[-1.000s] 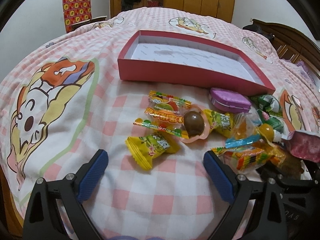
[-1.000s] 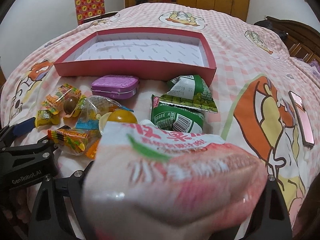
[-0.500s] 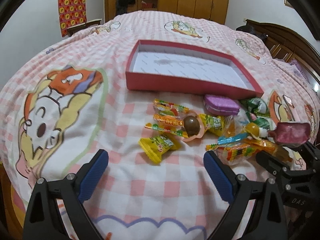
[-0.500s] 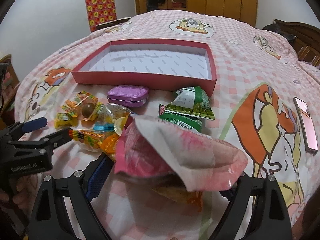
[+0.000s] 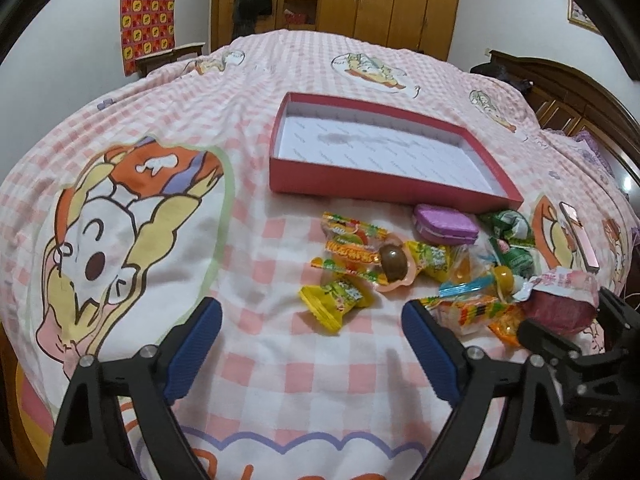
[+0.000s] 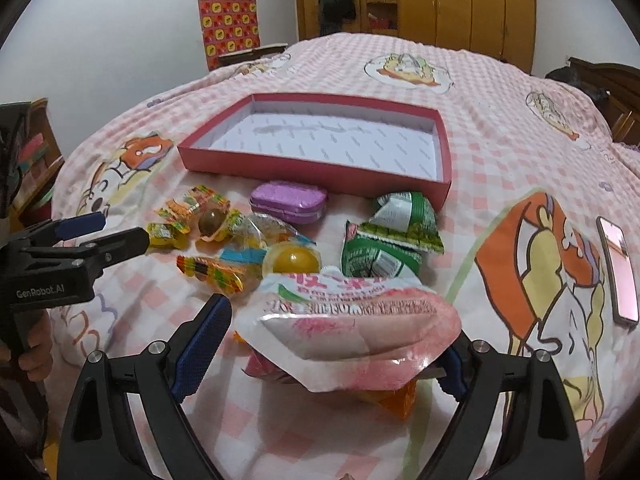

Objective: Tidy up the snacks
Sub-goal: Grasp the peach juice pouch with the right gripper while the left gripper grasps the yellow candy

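Right gripper [image 6: 334,332] gripping pink packet [image 6: 352,320] above bed [image 5: 280,360].
Red box [image 5: 384,188] lying empty; left gripper [image 5: 310,312] hanging wide, jaws just narrowing on nothing; snack pile [image 5: 400,256] lying just before box.

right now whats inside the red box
Nothing: the red box shows only its white printed lining. Its near wall hides a thin strip of the floor.

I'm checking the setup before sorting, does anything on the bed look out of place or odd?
Yes: a pink phone lies on the bedspread to the right of the snack pile, and it is no snack. The red box meant for the snacks holds nothing, while the wrapped sweets lie loose in front of it. Nothing looks spilled or damaged.
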The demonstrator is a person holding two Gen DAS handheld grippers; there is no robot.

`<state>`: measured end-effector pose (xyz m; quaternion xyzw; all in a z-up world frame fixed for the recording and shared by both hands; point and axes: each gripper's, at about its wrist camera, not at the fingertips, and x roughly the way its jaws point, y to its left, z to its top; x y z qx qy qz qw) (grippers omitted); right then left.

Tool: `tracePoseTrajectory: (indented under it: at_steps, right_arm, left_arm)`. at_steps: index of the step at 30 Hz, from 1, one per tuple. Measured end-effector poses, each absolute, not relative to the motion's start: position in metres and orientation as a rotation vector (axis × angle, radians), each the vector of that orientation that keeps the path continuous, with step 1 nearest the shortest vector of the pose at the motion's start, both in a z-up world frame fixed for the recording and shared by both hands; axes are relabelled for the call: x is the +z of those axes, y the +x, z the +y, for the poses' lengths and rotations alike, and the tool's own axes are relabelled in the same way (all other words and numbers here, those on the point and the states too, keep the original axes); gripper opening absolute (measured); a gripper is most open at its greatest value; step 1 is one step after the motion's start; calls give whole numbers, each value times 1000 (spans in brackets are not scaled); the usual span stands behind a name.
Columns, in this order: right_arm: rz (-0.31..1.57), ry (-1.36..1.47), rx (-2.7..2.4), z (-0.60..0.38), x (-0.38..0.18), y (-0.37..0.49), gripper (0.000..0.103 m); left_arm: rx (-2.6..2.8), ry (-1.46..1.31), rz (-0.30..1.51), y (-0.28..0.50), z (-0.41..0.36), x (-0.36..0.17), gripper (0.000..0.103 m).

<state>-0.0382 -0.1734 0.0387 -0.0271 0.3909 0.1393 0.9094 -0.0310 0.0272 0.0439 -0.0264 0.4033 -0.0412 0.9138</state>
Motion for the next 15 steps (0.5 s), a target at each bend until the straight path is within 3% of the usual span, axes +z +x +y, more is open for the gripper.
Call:
tracePoseTrajectory:
  at_steps: [6,15]
  right_arm:
    - [822,-14,292,-183,41,-42,90]
    - [820,7,297,-188,45,-44,73]
  left_arm:
    - [-96,-67,863,-24,28,32,80]
    - [-122,-61,876,-11,22,21,52]
